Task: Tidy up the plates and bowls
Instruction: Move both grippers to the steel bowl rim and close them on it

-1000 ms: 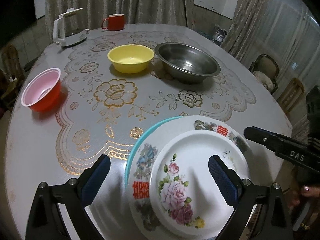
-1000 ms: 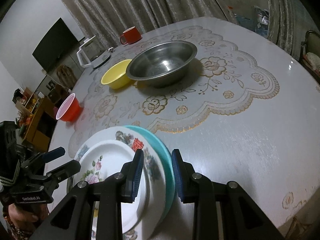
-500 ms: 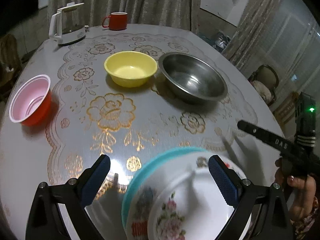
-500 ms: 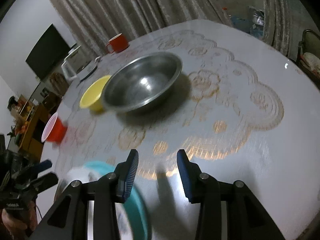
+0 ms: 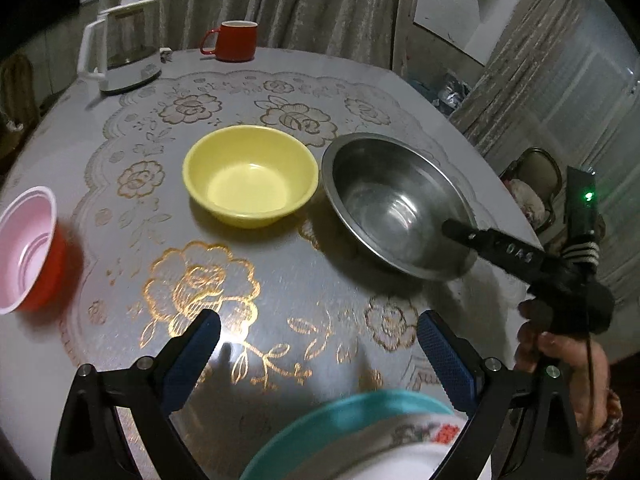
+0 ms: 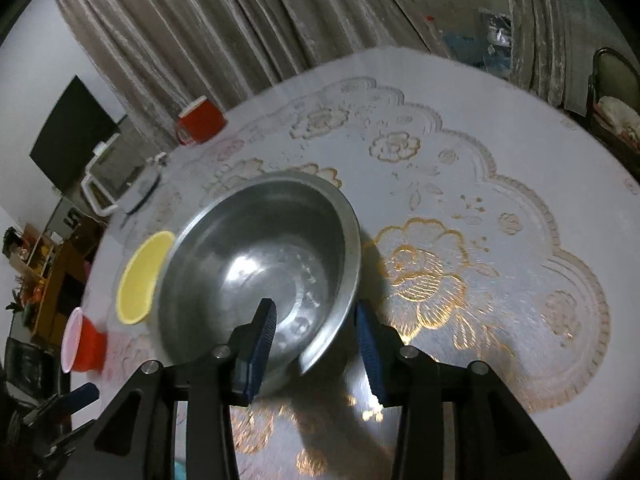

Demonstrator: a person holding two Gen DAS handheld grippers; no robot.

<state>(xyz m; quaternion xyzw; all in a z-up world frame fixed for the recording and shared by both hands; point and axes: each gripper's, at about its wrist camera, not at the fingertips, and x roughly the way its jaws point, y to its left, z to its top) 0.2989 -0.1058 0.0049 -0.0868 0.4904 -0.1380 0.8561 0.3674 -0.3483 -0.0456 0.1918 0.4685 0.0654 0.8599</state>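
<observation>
The right tongs (image 6: 316, 336) have let go of the plates (image 5: 360, 436), now stacked at the surface's (image 5: 280, 280) near edge, and straddle the steel bowl's (image 6: 260, 272) rim, apart like the spread, empty left tongs (image 5: 320, 356).

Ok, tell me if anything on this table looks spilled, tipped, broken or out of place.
Nothing stands out. The yellow bowl, steel bowl and red bowl sit upright and look empty, and the mug and kettle stand upright at the far edge. Only the rim of the plate stack shows, so its alignment can't be judged.
</observation>
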